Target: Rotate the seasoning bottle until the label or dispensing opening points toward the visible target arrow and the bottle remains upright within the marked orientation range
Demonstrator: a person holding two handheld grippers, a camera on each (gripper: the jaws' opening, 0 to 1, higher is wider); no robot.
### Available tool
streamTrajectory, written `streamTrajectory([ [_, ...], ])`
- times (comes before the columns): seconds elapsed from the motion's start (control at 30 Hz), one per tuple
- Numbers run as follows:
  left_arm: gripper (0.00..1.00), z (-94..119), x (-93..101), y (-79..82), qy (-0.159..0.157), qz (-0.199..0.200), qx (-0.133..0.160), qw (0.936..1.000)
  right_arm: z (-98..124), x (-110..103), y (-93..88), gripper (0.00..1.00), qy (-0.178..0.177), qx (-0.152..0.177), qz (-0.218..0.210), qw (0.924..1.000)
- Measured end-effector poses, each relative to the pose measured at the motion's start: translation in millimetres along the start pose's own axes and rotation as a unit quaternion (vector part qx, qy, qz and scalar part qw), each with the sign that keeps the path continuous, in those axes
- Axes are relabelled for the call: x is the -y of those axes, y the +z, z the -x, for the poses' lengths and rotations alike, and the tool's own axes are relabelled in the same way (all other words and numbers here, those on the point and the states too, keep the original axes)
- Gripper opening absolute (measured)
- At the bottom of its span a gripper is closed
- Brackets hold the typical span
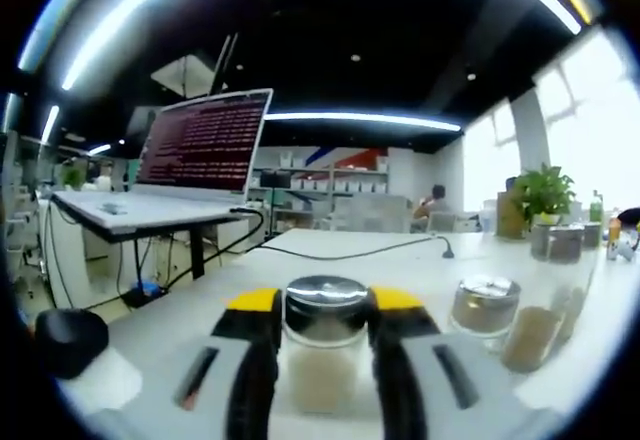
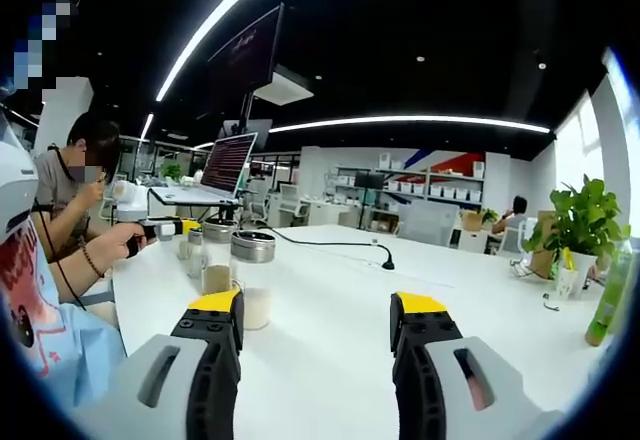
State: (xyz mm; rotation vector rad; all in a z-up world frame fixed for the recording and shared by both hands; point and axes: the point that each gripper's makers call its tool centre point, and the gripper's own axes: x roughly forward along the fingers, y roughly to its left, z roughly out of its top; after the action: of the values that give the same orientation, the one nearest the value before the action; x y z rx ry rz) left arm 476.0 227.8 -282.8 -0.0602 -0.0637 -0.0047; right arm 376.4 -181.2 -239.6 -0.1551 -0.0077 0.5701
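My left gripper (image 1: 322,310) has its jaws closed on the seasoning bottle (image 1: 323,345), which stands upright on the white table (image 1: 340,250), a second jar (image 1: 484,310) just to its right. My right gripper (image 2: 315,315) hangs with jaws wide, holding nothing, the bottle (image 2: 252,278) near its left jaw.

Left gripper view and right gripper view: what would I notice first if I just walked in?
First, the seasoning bottle with a shiny lid, squeezed between the left gripper's yellow-tipped jaws. Behind it, an open laptop glows with red text on a raised stand. The right gripper is open above the white table, with a green plant at the far right.
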Motion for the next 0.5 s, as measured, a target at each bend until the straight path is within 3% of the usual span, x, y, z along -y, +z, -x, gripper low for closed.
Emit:
streamTrajectory([
  [0.3, 0.35, 1.5, 3.1, -0.2, -0.012, -0.006, 0.001, 0.9999, 2.0, 3.7, -0.3, 0.61, -0.009, -0.001, -0.002, 1.0],
  [0.5, 0.34, 2.7, 10.0, -1.0, -0.046, -0.012, -0.015, 0.9988, -1.4, -1.2, -0.7, 0.6, -0.005, -0.003, -0.004, 1.0],
])
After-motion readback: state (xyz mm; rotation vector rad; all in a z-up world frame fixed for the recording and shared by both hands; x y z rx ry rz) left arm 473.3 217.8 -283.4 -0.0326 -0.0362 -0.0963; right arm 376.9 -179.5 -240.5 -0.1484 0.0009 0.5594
